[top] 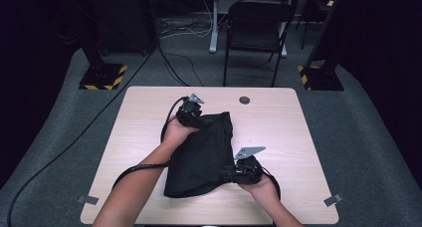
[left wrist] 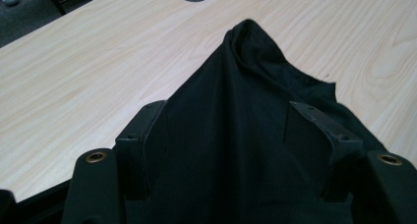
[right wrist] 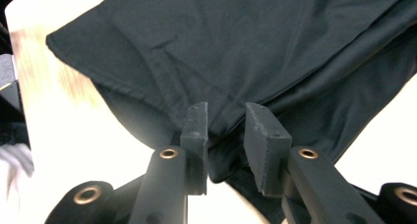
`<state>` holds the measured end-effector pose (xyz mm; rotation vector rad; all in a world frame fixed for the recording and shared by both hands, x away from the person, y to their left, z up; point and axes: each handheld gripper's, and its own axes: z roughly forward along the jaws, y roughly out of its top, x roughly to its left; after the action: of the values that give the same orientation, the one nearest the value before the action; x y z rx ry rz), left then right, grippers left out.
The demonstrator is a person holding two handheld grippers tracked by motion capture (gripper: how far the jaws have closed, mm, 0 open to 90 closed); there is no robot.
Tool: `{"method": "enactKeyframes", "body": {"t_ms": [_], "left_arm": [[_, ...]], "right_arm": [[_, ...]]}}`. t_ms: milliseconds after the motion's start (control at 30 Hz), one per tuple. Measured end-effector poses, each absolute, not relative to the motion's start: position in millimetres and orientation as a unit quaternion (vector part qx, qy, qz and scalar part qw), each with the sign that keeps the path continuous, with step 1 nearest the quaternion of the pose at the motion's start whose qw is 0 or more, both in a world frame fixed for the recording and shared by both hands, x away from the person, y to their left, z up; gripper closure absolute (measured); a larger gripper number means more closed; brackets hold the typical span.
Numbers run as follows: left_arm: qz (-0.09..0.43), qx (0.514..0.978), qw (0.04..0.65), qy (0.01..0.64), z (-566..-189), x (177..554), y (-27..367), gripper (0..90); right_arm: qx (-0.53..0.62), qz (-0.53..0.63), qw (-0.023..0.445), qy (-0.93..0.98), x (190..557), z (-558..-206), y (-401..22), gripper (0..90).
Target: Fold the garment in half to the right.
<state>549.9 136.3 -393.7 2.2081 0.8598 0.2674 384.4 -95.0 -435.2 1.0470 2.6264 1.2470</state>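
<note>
A black cloth (top: 204, 155) lies on the bench (top: 144, 117), spread from near mid-bench toward the person's edge; no brand, label or writing can be read on it in any view, nor on the bench or either tool.

Left hand-held gripper (top: 191, 113): seen in the high view at the far end of the cloth, held in the left hand (top: 176, 131); in the left gripper view its jaws stand fairly wide, and the cloth (left wrist: 246, 135) fills the gap between them and rises to a peak beyond; whether the pads press on the fabric cannot be told, since black cloth and black jaws merge; the jaw bases are cut off by the lower edge.

Right hand-held gripper (top: 233, 174): seen in the high view at the near right edge of the cloth, held in the right hand (top: 259, 187); in the right gripper view (right wrist: 225, 128) the jaws stand narrowly apart with a clear gap; a fold of the cloth (right wrist: 246, 52) lies between and under the tips, and the pads do not clamp it.

Hard to make out: the cloth's type and shape, as folds and a hemmed edge show but no full outline; the bench surface in the right gripper view is washed out and partly blurred; the room beyond the bench is dark; a chair (top: 259, 28) stands on the floor behind, and a round hole (top: 244, 100) sits near the far bench edge.
</note>
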Motion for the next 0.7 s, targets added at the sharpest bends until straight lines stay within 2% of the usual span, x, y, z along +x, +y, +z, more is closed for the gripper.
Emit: {"method": "enactKeyframes", "body": {"t_ms": [100,267,400,700], "left_arm": [[0.101,0.86,0.371,0.336,-399.1,546.0,140.2,32.9],[0.096,0.858,0.374,0.339,-408.3,541.7,147.2,32.2],[0.087,0.854,0.382,0.343,-413.2,539.1,153.5,30.7],[0.082,0.853,0.38,0.349,-423.8,533.4,162.6,27.0]], "right_arm": [[0.341,0.409,0.037,0.846,387.4,-433.5,-95.3,64.3],[0.349,0.423,0.044,0.835,391.4,-433.5,-92.9,47.9],[0.346,0.431,0.05,0.832,394.1,-431.8,-87.5,38.4],[0.34,0.427,0.052,0.836,401.1,-437.8,-76.8,33.5]]}}
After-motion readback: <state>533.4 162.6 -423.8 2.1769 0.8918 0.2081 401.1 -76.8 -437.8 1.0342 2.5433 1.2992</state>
